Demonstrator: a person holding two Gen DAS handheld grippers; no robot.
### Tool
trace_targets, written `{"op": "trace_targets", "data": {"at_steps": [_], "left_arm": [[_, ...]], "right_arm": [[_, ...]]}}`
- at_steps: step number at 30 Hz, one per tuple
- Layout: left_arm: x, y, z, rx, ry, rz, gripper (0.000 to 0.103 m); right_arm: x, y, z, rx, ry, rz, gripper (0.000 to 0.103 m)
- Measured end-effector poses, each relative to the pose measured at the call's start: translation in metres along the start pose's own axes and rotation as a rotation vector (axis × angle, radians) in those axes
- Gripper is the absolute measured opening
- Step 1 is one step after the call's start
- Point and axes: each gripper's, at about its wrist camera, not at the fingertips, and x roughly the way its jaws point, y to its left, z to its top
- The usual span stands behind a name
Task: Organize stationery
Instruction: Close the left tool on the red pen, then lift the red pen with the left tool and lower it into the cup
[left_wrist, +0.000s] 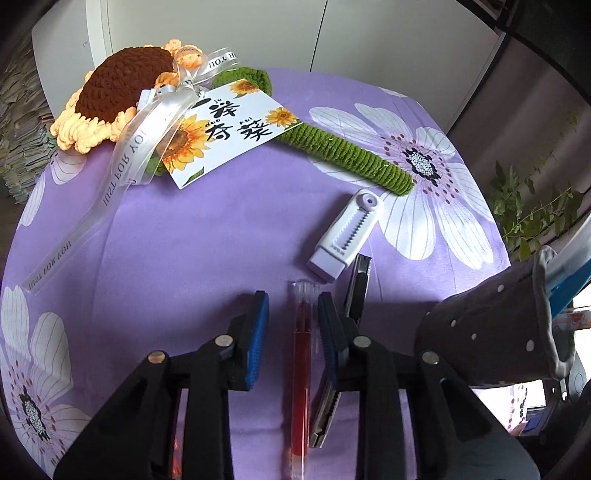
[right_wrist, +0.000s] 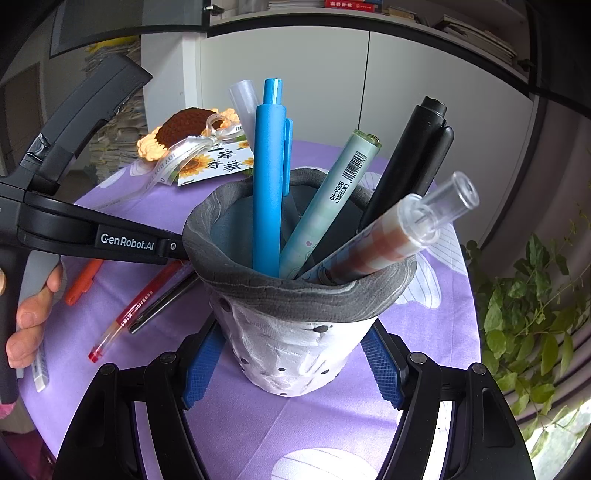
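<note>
My left gripper (left_wrist: 292, 301) is open, its blue pads on either side of a red gel pen (left_wrist: 301, 369) lying on the purple cloth. A utility knife (left_wrist: 357, 291) lies just right of it, partly under the right finger. A white correction tape (left_wrist: 345, 234) lies beyond. My right gripper (right_wrist: 293, 365) is shut on the grey-and-white pen holder (right_wrist: 295, 332), which holds several pens, among them a blue pen (right_wrist: 269, 177) and a black marker (right_wrist: 410, 162). The holder shows at the right of the left wrist view (left_wrist: 491, 332). The red pen also shows in the right wrist view (right_wrist: 136, 310).
A crochet sunflower (left_wrist: 122, 96) with ribbon and a card (left_wrist: 225, 129) lies at the table's far side, its green stem (left_wrist: 351, 155) running right. An orange pen (right_wrist: 83, 280) lies left of the holder. A leafy plant (right_wrist: 532, 314) stands off the table's right edge.
</note>
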Motion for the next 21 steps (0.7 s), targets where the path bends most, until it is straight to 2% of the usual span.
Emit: {"op": "trace_targets", "data": {"at_steps": [2,4,7,12,21], "left_arm": [[0.001,-0.003,0.001,0.011,-0.006,0.007,0.023],[0.001,-0.006,0.000,0.027,-0.004,-0.004,0.009],[-0.003,-0.007,-0.003,0.044,-0.010,0.009,0.008],[-0.025,-0.002,-0.004,0.028,-0.043,-0.027,0.008],[-0.088,-0.014,-0.010,0.069,-0.174,-0.096,0.008]], "right_arm": [[0.000,0.000,0.000,0.000,0.000,0.000,0.073],[0.000,0.000,0.000,0.000,0.000,0.000,0.073],[0.000,0.000,0.000,0.000,0.000,0.000,0.073],[0.000,-0.001,0.000,0.000,0.000,0.000,0.073],[0.000,-0.001,0.000,0.000,0.000,0.000,0.073]]}}
